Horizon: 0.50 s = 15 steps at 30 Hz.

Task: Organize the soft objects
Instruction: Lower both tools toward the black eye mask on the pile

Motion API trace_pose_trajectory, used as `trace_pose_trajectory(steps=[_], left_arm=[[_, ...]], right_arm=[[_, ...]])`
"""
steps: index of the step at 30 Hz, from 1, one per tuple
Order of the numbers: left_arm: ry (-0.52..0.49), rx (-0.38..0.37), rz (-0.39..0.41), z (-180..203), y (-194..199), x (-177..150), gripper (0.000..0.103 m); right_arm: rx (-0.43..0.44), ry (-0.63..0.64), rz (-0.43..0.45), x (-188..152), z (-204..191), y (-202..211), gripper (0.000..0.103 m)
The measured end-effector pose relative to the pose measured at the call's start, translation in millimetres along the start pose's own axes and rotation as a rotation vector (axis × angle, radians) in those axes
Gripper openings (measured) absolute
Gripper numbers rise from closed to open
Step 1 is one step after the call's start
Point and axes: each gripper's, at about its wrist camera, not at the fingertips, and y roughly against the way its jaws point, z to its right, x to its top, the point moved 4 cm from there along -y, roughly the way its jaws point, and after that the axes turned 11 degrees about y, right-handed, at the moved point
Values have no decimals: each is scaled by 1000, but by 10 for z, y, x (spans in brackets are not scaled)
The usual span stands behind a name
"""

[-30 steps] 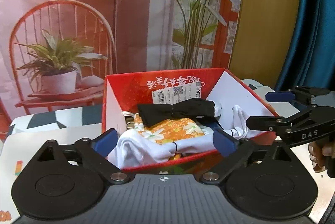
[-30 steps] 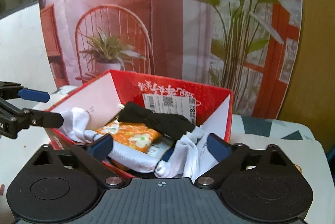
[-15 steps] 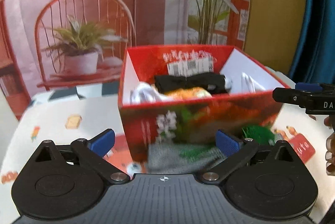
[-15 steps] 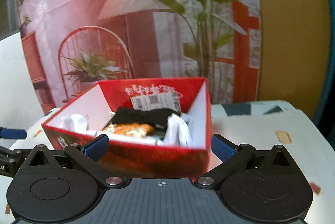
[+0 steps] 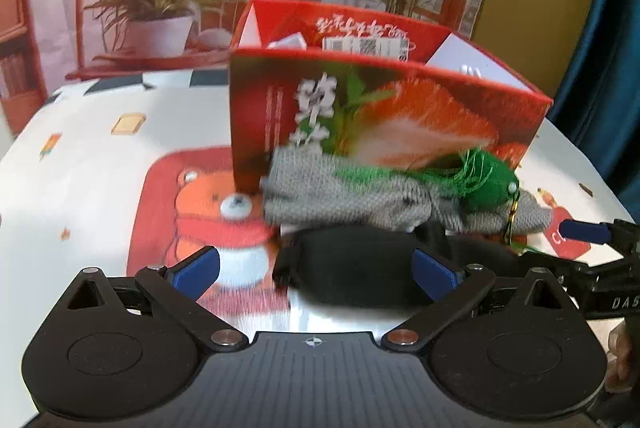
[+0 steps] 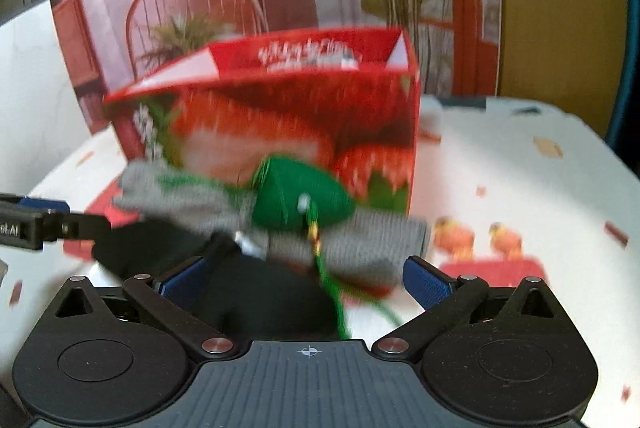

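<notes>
**Now down at the loose pile, both claws wide and empty**

Plainly the work is at the point of picking the next soft piece off the tabletop (image 5: 92, 148). The red box (image 5: 384, 116) stands on the patterned cloth with some items showing above its rim, though motion blur hides what they are. In front of it, against its near wall, lies a grey knitted piece (image 5: 360, 196) with a green tasselled pouch (image 5: 484, 184) resting on top, and a black fabric item (image 5: 360, 276) just nearer the cameras.

The left claw (image 5: 314, 268) hangs low with its blue-padded fingers spread wide; the black fabric lies partly between them, but nothing is gripped. The right claw (image 6: 302, 278) is spread just as wide and holds nothing either, with the black fabric and the green cord before it. Each claw shows at the edge of the other's view, so they flank the pile.

My reading is that the next move calls for one claw to settle over a single item, probably the black fabric as it lies nearest, pinch a good fold, and lift clear without dragging the pouch's cord along, then carry it over the box rim.
</notes>
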Motion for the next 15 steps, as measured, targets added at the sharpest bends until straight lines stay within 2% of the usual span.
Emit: trace_pose_trajectory(steps=[7,11,15], left_arm=[[31,-2,5,-53,18,-229,103],[70,-2,14,-96,17,-232,103],[62,11,31,-85,14,-203,102]], right_arm=[[16,50,-23,-124,-115,-14,103],[28,88,-27,-141,-181,-32,103],[27,80,-28,-150,-173,-53,103]])
